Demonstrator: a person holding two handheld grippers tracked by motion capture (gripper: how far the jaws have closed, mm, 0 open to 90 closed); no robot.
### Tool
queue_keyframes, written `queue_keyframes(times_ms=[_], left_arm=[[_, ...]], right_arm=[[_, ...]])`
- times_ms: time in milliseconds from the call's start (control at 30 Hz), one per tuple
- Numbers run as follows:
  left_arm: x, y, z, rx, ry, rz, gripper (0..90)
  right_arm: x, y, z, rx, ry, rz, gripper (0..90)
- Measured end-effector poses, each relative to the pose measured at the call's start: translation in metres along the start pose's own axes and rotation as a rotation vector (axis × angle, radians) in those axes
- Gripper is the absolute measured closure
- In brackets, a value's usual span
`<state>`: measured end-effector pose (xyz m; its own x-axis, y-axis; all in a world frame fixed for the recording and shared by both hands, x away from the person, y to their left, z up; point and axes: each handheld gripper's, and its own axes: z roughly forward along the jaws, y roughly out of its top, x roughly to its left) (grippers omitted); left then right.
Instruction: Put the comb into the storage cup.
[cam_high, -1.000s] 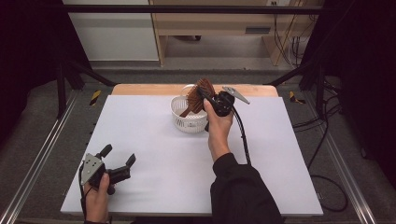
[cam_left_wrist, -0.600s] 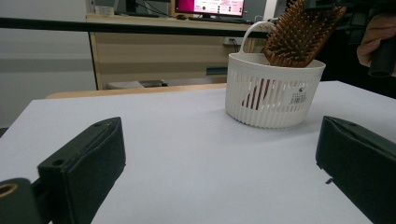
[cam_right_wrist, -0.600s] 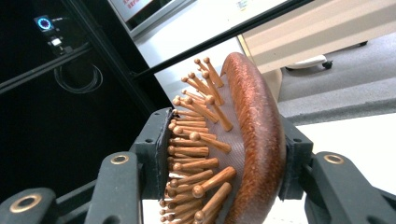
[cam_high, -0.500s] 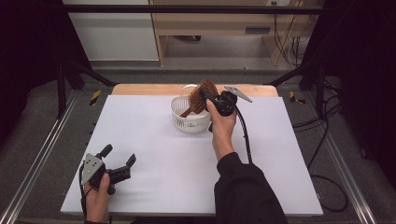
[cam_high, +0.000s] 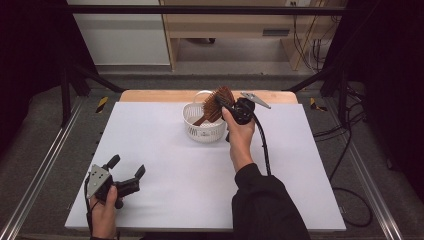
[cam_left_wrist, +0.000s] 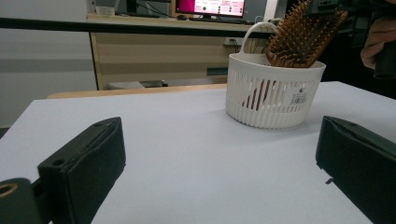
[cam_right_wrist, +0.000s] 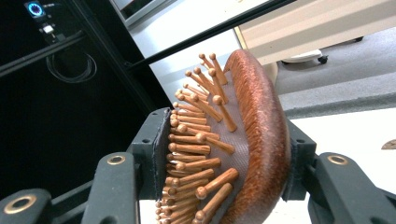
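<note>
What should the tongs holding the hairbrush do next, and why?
Probably open the right tongs a bit wider and let go. The hairbrush already stands handle-down in the white basket, leaning on its rim, so it looks delivered; only its head sits between the jaws.

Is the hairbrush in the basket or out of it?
In: the hairbrush stands handle-down inside the white basket, head above the rim, between the right gripper's jaws.
</note>
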<state>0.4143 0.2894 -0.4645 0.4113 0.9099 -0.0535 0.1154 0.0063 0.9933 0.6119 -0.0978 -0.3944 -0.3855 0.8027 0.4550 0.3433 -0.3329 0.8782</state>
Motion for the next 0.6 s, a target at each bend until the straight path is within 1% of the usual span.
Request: queue_keyframes(times_ms=[200, 300, 467, 600], left_arm=[[0.0, 0.0, 0.001, 0.001, -0.002, -0.001, 1.5], [0.0, -0.001, 0.002, 0.005, -0.006, -0.001, 1.5], [-0.001, -0.001, 0.003, 0.01, -0.009, -0.001, 1.5], [0.0, -0.001, 0.001, 0.005, -0.004, -0.002, 1.5]], right_arm=[[-0.007, -0.001, 0.001, 0.009, -0.005, 0.004, 45.2], [-0.009, -0.001, 0.002, 0.007, -0.006, 0.006, 45.0], [-0.01, -0.001, 0.003, 0.006, -0.006, -0.003, 44.7], [-0.013, -0.001, 0.002, 0.015, -0.013, 0.004, 44.3]])
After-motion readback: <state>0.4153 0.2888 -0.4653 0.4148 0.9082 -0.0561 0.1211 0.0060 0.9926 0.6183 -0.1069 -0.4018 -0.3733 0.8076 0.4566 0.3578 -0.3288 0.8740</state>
